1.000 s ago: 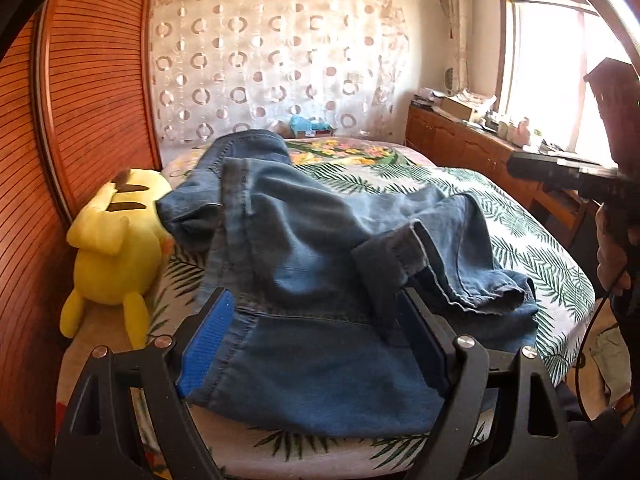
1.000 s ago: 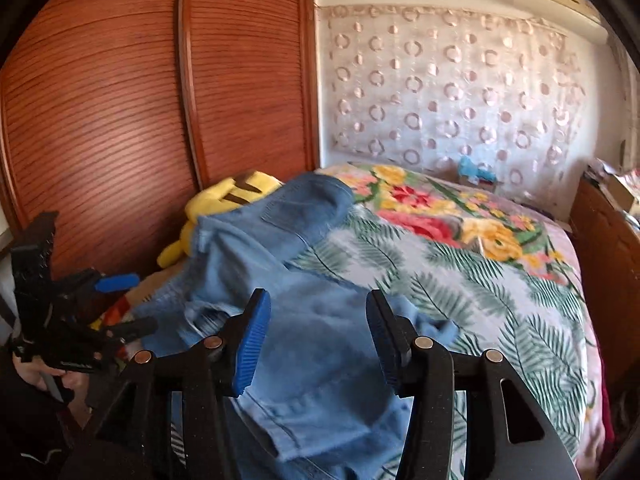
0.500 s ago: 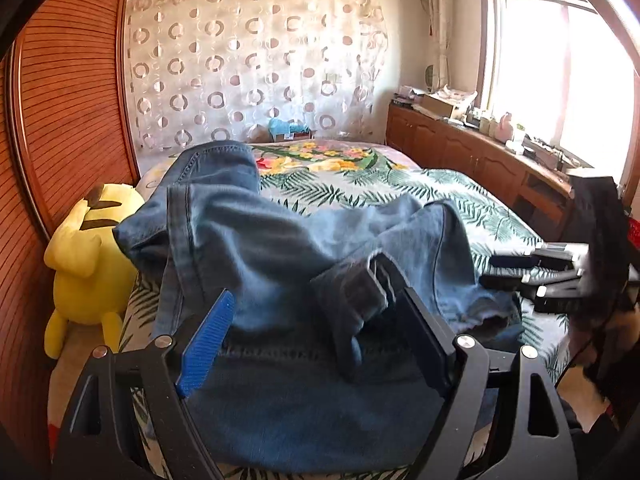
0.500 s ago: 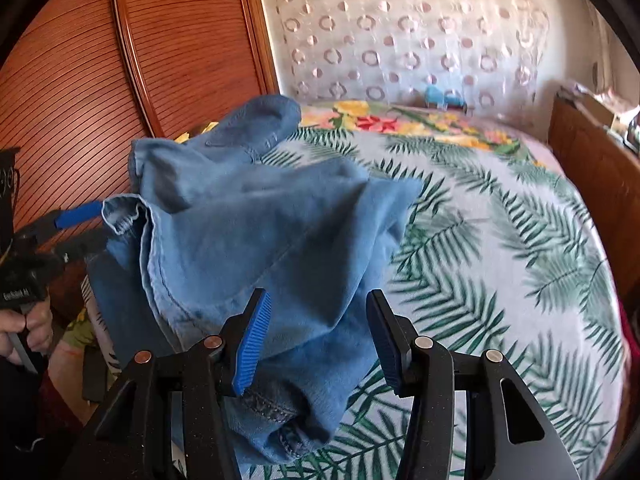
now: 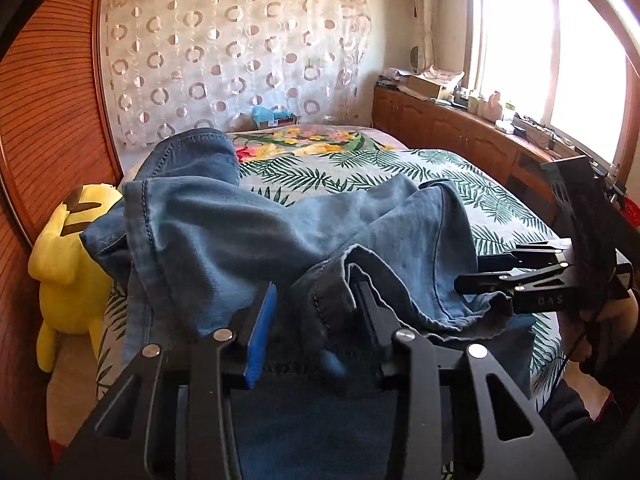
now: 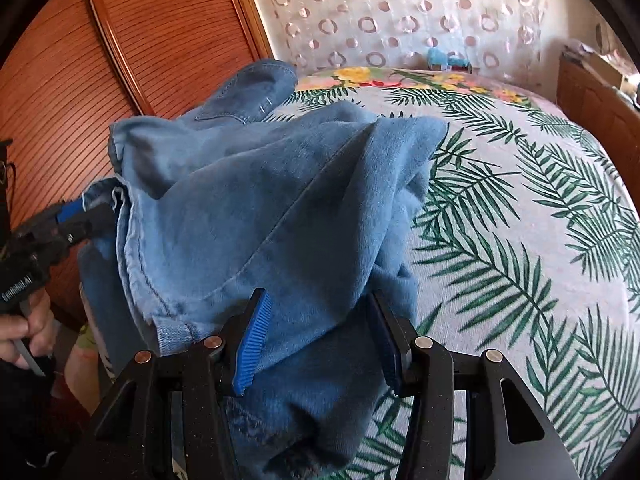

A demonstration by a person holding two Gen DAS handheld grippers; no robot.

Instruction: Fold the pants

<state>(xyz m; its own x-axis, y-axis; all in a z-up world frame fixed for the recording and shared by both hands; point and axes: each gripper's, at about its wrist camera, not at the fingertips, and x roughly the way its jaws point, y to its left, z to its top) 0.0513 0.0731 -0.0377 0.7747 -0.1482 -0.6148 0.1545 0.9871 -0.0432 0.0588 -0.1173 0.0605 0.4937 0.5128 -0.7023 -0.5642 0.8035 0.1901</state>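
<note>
At the bottom of each wrist view, our left hand-held gripper (image 5: 316, 320) and right hand-held gripper (image 6: 320, 332) sit partly spread with bunched denim between the fingers, not visibly pinched. The jeans (image 6: 260, 200) lie heaped across the lower left of the palm-print bed (image 6: 520, 240). Beyond them, at left, sits a yellow Pikachu plush (image 5: 68, 268). We judge a loose bite could catch one layer only, or let the fabric slip.

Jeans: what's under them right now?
The jeans lie bunched on the leaf-print bedspread, which shows around them. Whatever lies beneath the heap itself is covered.
</note>
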